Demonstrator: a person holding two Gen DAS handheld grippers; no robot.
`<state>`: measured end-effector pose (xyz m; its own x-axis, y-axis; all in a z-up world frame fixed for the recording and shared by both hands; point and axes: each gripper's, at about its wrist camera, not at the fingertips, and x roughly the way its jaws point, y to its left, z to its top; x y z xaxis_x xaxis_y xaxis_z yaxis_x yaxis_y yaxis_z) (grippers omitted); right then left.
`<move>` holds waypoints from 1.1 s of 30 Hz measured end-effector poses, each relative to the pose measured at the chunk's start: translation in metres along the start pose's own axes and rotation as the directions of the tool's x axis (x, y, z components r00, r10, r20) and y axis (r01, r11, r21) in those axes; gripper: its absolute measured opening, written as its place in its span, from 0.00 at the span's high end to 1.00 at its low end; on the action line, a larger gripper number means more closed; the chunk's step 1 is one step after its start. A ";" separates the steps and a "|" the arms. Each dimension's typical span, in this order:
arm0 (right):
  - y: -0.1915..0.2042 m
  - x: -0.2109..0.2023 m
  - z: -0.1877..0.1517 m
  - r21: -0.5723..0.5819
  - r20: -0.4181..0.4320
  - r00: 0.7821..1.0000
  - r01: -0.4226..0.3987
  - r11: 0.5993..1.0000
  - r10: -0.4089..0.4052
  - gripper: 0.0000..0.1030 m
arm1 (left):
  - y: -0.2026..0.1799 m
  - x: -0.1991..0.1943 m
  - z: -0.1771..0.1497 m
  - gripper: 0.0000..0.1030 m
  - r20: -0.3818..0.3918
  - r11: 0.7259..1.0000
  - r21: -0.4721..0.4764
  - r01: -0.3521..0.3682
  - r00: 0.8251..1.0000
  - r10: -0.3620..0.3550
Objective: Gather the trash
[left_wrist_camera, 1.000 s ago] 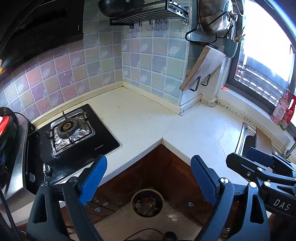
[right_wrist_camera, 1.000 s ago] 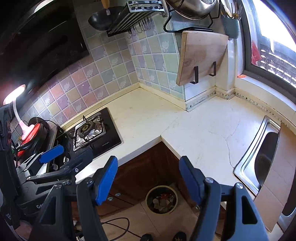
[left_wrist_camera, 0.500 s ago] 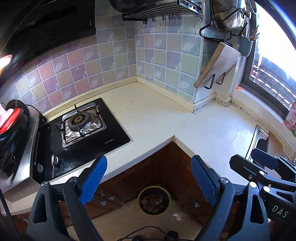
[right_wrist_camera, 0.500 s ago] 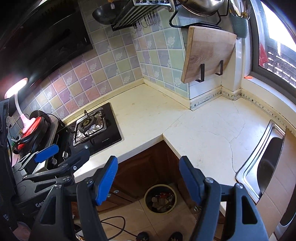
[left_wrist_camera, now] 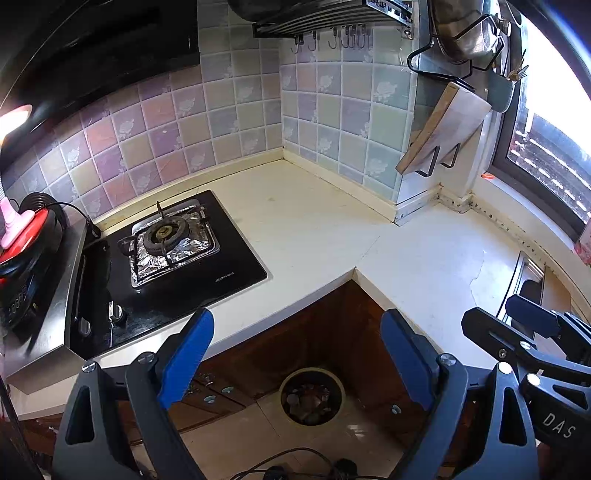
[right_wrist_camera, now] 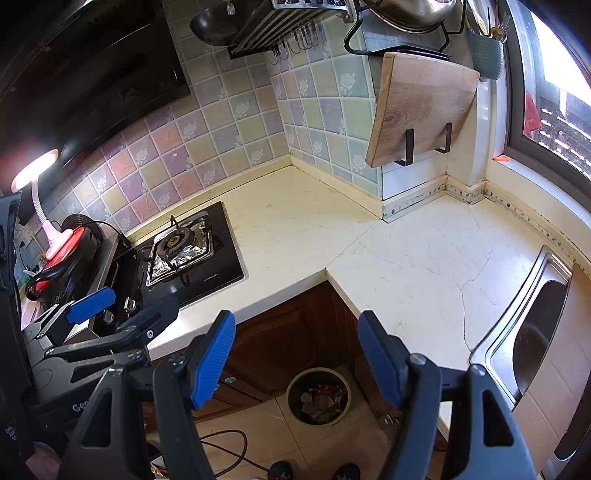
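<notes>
Both grippers hang above the inner corner of an L-shaped counter (left_wrist_camera: 314,236), with nothing between their blue pads. The left gripper (left_wrist_camera: 295,354) has its jaws spread wide and holds nothing; the right gripper (right_wrist_camera: 295,354) is likewise wide apart and bare. In the left wrist view the right gripper shows at the right edge, over the counter near the sink (left_wrist_camera: 532,280); in the right wrist view the left gripper (right_wrist_camera: 122,310) shows at the left, over the front edge of the stove (right_wrist_camera: 192,258).

The bin (left_wrist_camera: 312,397) stands on the tiled floor below the counter's corner, against the brown cabinet fronts (left_wrist_camera: 295,339). In both views it sits between the two fingers, well below them. It is round, with a pale rim, and trash (right_wrist_camera: 321,400) lies inside it: crumpled bits in grey, white and red, too small to name. A dark cable (right_wrist_camera: 229,446) lies on the floor near it.

The stove is a black glass top with one burner (left_wrist_camera: 164,232) ringed by foil. To its left stands a black and red appliance (left_wrist_camera: 22,236) with a pink lamp (right_wrist_camera: 35,173) lit above it. A wooden board (right_wrist_camera: 421,107) hangs tilted on two hooks on the tiled wall (right_wrist_camera: 229,122), under a rack (right_wrist_camera: 295,22) that bears a steel pot. The steel sink (right_wrist_camera: 532,328) lies at the right end of the counter, beneath the window (left_wrist_camera: 546,147)
</notes>
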<state>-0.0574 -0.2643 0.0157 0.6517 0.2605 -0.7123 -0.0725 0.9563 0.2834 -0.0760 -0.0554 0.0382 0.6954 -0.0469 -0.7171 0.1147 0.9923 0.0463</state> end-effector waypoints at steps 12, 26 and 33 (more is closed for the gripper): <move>0.000 0.001 -0.001 -0.002 -0.003 1.000 -0.002 1.000 0.002 0.32 | 0.003 0.000 -0.003 0.12 -0.010 1.000 -0.005 -0.011 1.000 0.011; 0.000 0.006 -0.003 -0.030 -0.016 0.999 -0.028 0.999 0.028 0.32 | 0.008 -0.001 -0.007 0.13 -0.023 0.999 -0.020 -0.030 0.999 0.030; -0.001 0.007 -0.003 -0.039 -0.024 0.999 -0.037 0.999 0.036 0.32 | 0.011 -0.001 -0.009 0.13 -0.032 0.999 -0.026 -0.042 0.999 0.041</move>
<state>-0.0546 -0.2630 0.0084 0.6303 0.2981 -0.7169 -0.1256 0.9503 0.2847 -0.0817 -0.0435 0.0331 0.6765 -0.0028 -0.7364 0.0674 0.9960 0.0581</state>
